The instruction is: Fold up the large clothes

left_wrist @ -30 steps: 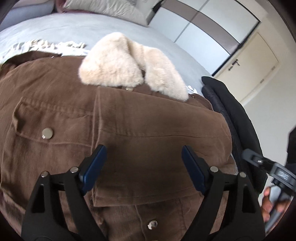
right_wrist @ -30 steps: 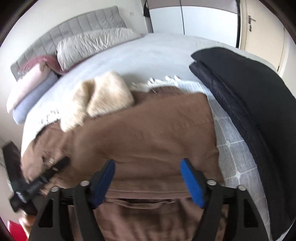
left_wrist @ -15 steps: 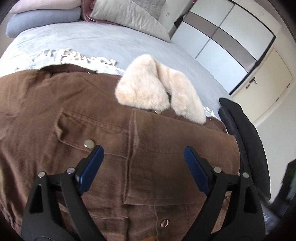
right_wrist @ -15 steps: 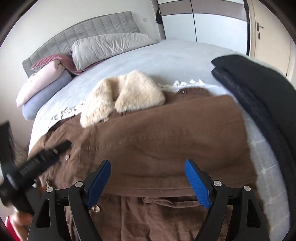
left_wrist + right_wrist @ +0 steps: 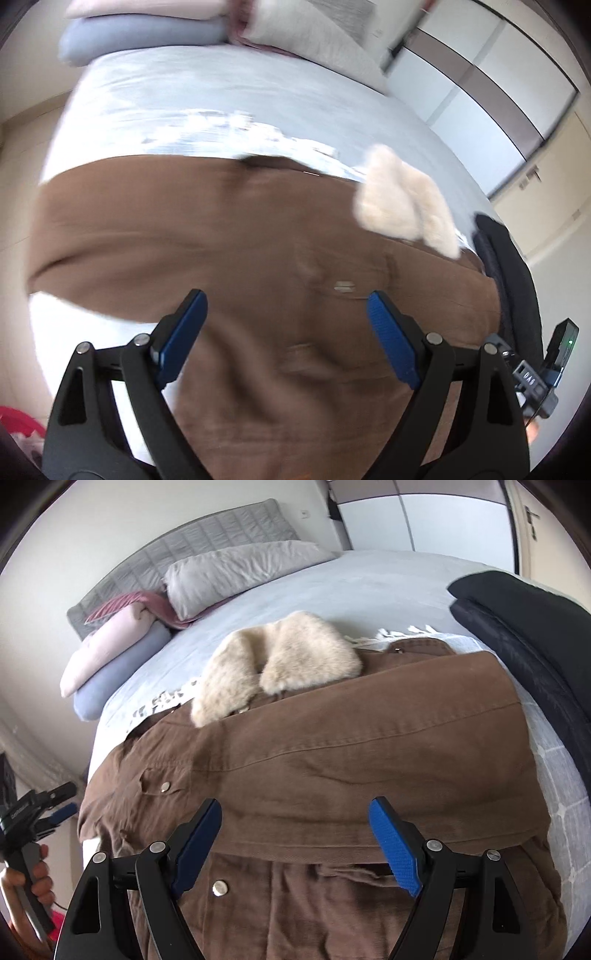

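Note:
A brown corduroy jacket (image 5: 351, 746) with a cream fur collar (image 5: 280, 664) lies spread on the bed, one sleeve folded across its front. In the left wrist view the jacket (image 5: 240, 240) is blurred and the collar (image 5: 402, 206) sits at the right. My left gripper (image 5: 286, 332) is open and empty above the jacket's left part. My right gripper (image 5: 295, 842) is open and empty above the jacket's lower front. The left gripper (image 5: 59, 805) also shows at the left edge of the right wrist view.
The bed (image 5: 369, 583) has a grey cover, pillows (image 5: 236, 572) and folded blankets (image 5: 110, 657) at the headboard. A folded black garment (image 5: 524, 627) lies right of the jacket. Wardrobe doors (image 5: 498, 92) stand beyond the bed. A red object (image 5: 18, 421) is at the lower left.
My left gripper has swung left along the jacket, so the collar now sits far right in its view. My right gripper has pulled back slightly. Both stay open.

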A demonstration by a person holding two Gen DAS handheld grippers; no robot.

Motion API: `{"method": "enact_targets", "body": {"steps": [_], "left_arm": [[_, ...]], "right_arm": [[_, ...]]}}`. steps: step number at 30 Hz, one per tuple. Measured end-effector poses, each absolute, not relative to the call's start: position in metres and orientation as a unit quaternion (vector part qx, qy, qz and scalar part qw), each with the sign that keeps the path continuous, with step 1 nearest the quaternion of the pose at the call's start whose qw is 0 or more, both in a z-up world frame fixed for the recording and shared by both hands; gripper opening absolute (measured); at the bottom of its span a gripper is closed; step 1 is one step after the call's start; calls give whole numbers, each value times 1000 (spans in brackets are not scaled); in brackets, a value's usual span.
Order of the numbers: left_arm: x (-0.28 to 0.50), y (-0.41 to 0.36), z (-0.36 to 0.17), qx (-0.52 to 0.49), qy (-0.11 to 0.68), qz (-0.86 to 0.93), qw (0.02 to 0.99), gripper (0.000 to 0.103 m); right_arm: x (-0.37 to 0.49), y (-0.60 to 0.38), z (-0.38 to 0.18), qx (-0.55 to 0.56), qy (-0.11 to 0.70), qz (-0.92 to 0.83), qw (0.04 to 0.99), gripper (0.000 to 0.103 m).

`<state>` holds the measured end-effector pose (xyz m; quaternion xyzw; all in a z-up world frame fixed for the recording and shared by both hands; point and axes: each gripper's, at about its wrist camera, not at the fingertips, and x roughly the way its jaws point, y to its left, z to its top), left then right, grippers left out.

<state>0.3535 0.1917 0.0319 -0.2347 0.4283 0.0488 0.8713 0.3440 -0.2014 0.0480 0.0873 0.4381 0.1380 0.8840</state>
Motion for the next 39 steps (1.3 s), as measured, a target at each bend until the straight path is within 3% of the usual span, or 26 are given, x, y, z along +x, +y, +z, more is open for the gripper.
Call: {"method": "enact_targets", "body": {"steps": [10, 16, 25, 26, 28, 30, 31, 33, 39], "left_arm": [[258, 347, -39, -423, 404, 152, 796, 89], [246, 378, -91, -527, 365, 158, 751, 89], [264, 419, -127, -566, 276, 216, 746, 82], [268, 425, -131, -569, 266, 226, 744, 80], [271, 435, -134, -580, 247, 245, 736, 65], [269, 438, -129, -589, 223, 264, 730, 29], [270, 438, -120, -580, 217, 276, 735, 23], [271, 435, -97, -538, 208, 293, 763, 17], [289, 360, 30, -334, 135, 252, 898, 15]], "right_arm": [[345, -199, 44, 94, 440, 138, 882, 83], [347, -197, 40, 89, 444, 132, 882, 83], [349, -188, 30, 76, 454, 130, 878, 83], [349, -188, 28, 76, 456, 131, 877, 83], [350, -187, 25, 78, 460, 134, 874, 83], [351, -186, 24, 78, 462, 134, 873, 83], [351, -186, 23, 77, 462, 133, 873, 83], [352, -187, 23, 78, 462, 130, 874, 83], [352, -190, 24, 87, 460, 128, 874, 83]]}}
